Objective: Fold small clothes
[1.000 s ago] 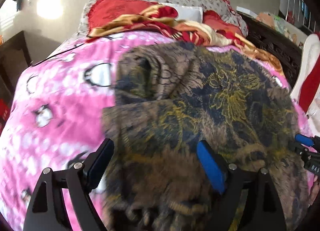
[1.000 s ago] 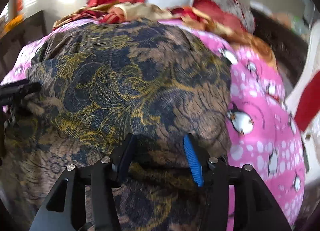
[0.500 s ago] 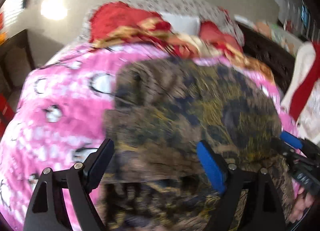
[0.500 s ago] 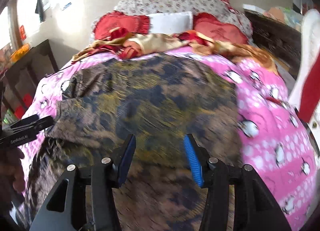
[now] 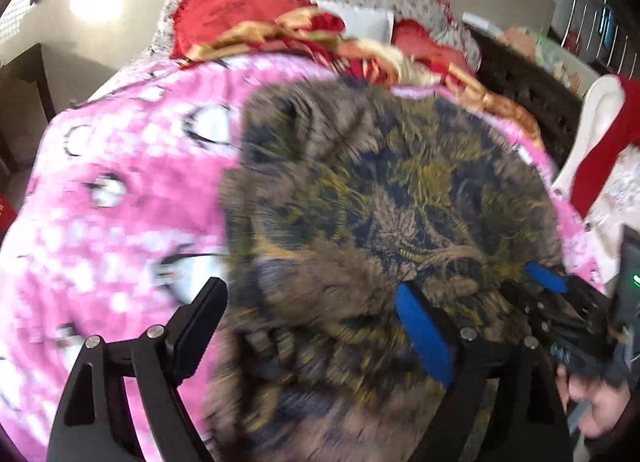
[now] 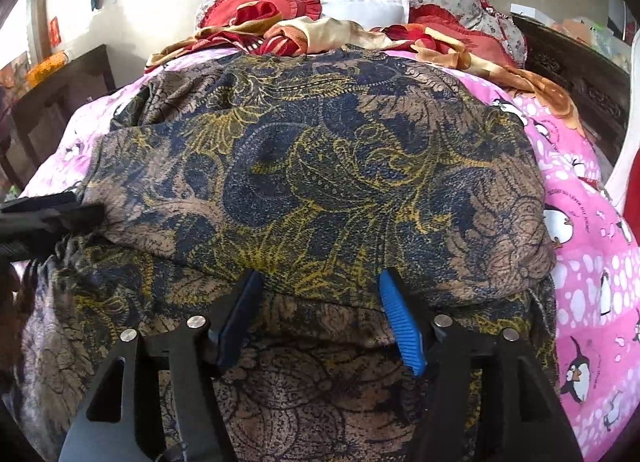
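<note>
Patterned cloth (image 6: 320,166) is spread on pink blanket (image 6: 592,262), folded edge lying crosswise just ahead of both tools. Right gripper (image 6: 320,298) and left gripper (image 5: 308,322) are held spread, nothing pinched; right sits nearer the fold.

Patterned garment (image 6: 320,182) lies folded on pink penguin blanket (image 6: 592,262).

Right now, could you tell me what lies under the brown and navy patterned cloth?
The patterned cloth lies on a pink penguin-print blanket, which shows along both sides. Whatever sits beneath the cloth's middle is covered. Both claws, left and right, are open above it.
</note>
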Motion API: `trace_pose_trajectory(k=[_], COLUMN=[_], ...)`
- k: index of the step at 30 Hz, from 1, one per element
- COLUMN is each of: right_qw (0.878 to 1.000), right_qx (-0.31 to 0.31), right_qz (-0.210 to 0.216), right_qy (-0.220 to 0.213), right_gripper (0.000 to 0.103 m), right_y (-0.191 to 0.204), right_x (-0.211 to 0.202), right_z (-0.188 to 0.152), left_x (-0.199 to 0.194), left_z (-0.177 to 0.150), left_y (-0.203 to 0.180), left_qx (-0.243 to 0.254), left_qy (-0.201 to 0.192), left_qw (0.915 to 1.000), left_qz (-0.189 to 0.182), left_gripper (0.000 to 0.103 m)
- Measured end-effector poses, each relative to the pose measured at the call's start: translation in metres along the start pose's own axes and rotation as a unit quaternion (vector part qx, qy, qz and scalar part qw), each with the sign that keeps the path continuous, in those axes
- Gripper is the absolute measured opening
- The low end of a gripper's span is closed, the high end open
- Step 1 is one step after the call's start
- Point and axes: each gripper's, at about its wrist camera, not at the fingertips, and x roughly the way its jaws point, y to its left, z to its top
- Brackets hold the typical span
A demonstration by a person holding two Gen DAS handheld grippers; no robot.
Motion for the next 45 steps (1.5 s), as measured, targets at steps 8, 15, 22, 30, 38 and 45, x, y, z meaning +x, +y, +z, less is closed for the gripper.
trace_pose_trajectory(k=[8,15,22,30,38,45], right_qw=[0.997,0.997,0.997,0.997,0.999,0.996], right_qx=[-0.038,-0.039,0.018,-0.003,0.029,0.077], right_qz=[0.058,0.056,0.076,0.067,0.035,0.035], right_qy=[0.020,-0.022,-0.029,-0.043,-0.031,-0.037], right_gripper=[0.062,0.061,0.061,0.061,0.061,0.061], right_y=[-0.025,-0.059,-0.069,-0.061,-0.100,-0.127], right_x=[-0.114,-0.207,-0.217,-0.231,-0.243,-0.249], right_z=[-0.035,-0.098,-0.132,-0.142,-0.168,-0.188], left_x=[-0.106,-0.146,-0.121,-0.105,-0.115,-0.111], left_z=[-0.075,-0.173,-0.207,-0.201,-0.211,-0.194], left_y=[0.069,0.072,0.046,0.057,0.060,0.053], left_qx=[0.055,0.014,-0.028,-0.051,-0.062,-0.030], left_qy=[0.066,0.136,0.179,0.187,0.187,0.158], left_qw=[0.9963,0.9848,0.9674,0.9564,0.9596,0.9653], left_qz=[0.012,-0.107,-0.177,-0.218,-0.201,-0.206], left_gripper=[0.090,0.090,0.084,0.070,0.006,0.048])
